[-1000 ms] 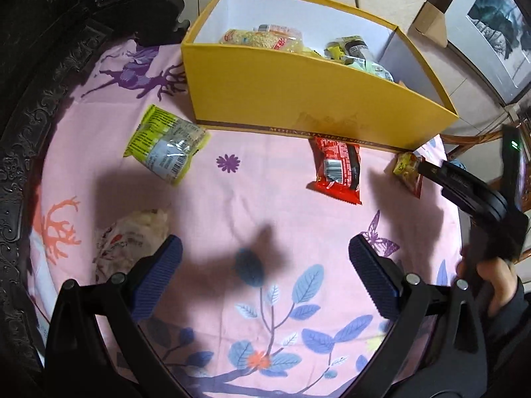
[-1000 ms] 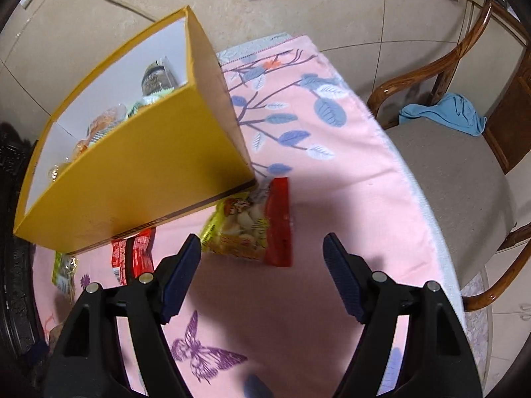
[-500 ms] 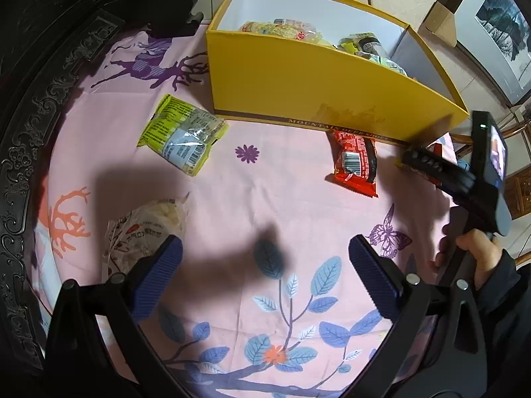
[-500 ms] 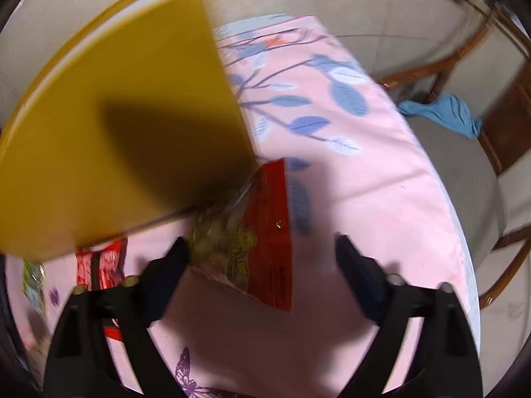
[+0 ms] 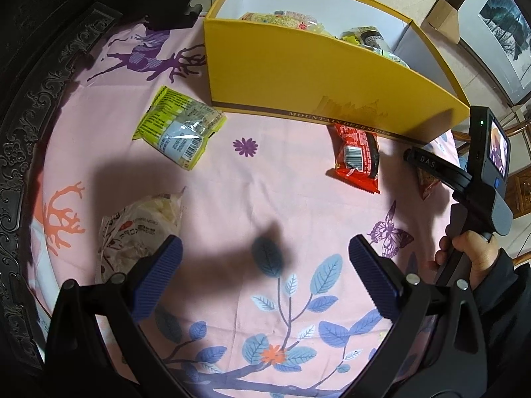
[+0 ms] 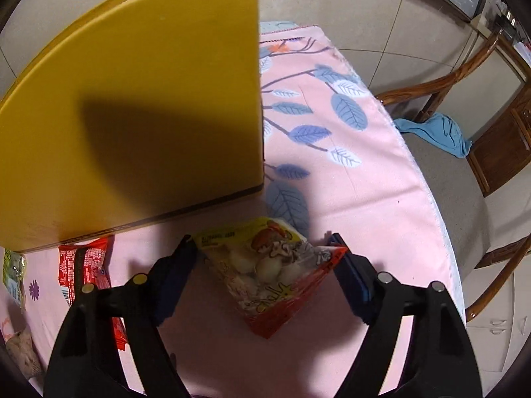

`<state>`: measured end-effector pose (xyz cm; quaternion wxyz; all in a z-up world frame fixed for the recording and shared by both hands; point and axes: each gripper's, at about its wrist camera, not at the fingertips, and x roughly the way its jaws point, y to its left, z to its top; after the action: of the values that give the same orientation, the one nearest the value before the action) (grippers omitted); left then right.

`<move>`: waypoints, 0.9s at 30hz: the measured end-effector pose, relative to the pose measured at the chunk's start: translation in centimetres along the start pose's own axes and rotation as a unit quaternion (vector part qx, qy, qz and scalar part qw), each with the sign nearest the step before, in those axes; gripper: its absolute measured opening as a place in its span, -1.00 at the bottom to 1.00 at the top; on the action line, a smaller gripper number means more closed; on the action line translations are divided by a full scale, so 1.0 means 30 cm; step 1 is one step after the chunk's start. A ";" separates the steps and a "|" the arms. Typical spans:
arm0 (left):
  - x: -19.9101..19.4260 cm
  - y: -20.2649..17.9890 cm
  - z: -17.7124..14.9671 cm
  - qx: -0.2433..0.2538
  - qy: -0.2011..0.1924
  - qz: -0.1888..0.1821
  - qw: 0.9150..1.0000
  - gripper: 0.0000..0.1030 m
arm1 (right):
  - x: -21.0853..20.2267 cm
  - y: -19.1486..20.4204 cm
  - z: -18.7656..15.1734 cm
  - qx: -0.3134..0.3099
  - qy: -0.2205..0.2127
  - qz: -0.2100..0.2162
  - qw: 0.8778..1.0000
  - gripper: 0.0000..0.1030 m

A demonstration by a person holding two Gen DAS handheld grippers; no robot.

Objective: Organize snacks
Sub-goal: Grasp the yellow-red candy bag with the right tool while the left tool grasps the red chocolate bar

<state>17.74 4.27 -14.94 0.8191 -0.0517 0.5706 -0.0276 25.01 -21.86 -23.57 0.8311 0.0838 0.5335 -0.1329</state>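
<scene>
A yellow box (image 5: 298, 76) with several snacks inside stands on the pink floral cloth. My right gripper (image 6: 265, 265) is low over the cloth by the box's corner (image 6: 166, 116), its jaws around a yellow and red snack bag (image 6: 268, 272), touching its edges. In the left wrist view the right gripper (image 5: 431, 165) hides most of that bag. My left gripper (image 5: 265, 275) is open and empty above the cloth. On the cloth lie a red wrapper (image 5: 358, 159), a yellow-green packet (image 5: 179, 126) and a pale crumpled bag (image 5: 139, 235).
A dark carved table rim (image 5: 30, 126) curves along the left. A wooden chair (image 6: 481, 172) with a blue cloth (image 6: 434, 132) on its seat stands past the table's right edge. Framed pictures (image 5: 497, 23) lean on the floor behind the box.
My right gripper has dropped down to the yellow and red bag and its jaws have narrowed onto it. My left gripper has drawn back, so more of the table shows.
</scene>
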 end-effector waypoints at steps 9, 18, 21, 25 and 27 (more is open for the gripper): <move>0.026 -0.013 0.006 -0.009 0.010 -0.003 1.000 0.96 | -0.012 0.005 -0.010 -0.035 0.001 0.013 0.999 0.45; 0.138 -0.160 0.100 0.007 -0.003 -0.003 1.000 0.96 | -0.050 -0.073 -0.058 -0.043 0.017 0.032 0.998 0.04; 0.198 -0.214 0.141 0.011 -0.005 -0.001 1.000 0.96 | -0.084 -0.122 -0.133 -0.052 0.019 0.039 0.998 0.04; 0.293 -0.274 0.186 0.015 0.006 0.017 1.000 0.96 | -0.129 -0.149 -0.219 -0.062 0.017 0.042 0.997 0.04; 0.324 -0.290 0.203 0.010 0.009 0.018 1.000 0.96 | -0.143 -0.148 -0.246 -0.059 0.016 0.044 0.997 0.04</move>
<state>26.95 -5.05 -20.89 0.8145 -0.0332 0.5788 -0.0190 15.55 -23.44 -22.73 0.8307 0.0600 0.5498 -0.0634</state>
